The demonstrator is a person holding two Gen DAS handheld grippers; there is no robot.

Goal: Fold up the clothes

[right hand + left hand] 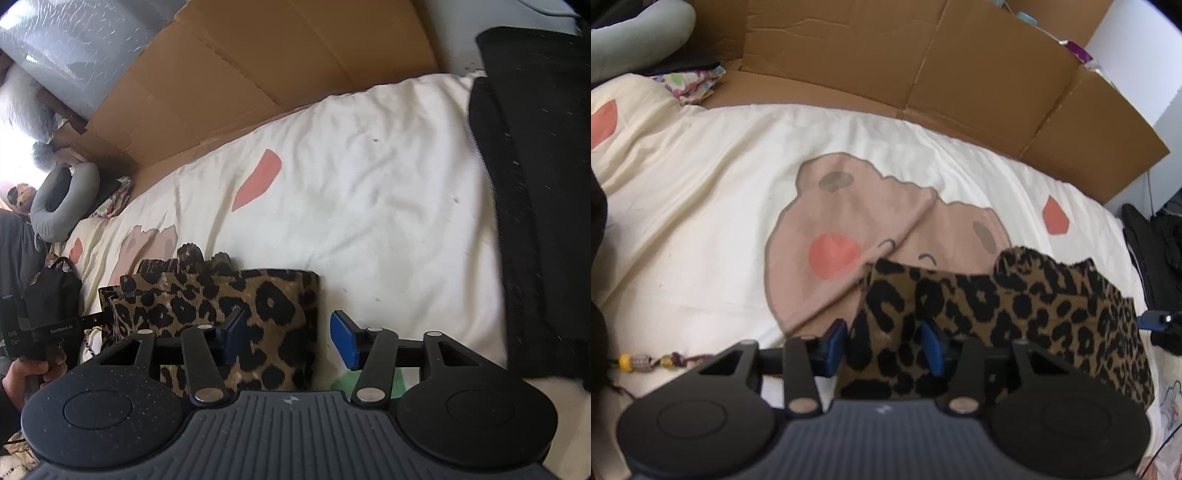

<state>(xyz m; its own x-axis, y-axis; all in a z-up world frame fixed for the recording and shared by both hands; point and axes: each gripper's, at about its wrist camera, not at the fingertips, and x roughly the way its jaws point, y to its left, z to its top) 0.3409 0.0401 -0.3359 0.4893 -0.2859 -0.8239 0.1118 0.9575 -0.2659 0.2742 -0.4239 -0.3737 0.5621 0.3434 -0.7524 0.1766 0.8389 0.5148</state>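
Garment: leopard-print cloth (1015, 314) lies bunched on the bedspread (701, 206); you have folding left.
Left gripper (886, 343): jaws straddle cloth edge (clamping unclear).
Right gripper (288, 332): unclenched astride cloth corner.

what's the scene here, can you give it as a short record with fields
surface: cream bedspread with a cartoon bear print
garment: leopard-print cloth, lying bunched on the bedspread
left gripper: jaws either side of the cloth's near left corner; firm grip cannot be told
right gripper: jaws open, straddling the cloth's right edge, right pad over bare bedspread
backdrop: flattened cardboard along the far side
other: grey neck pillow at the far end
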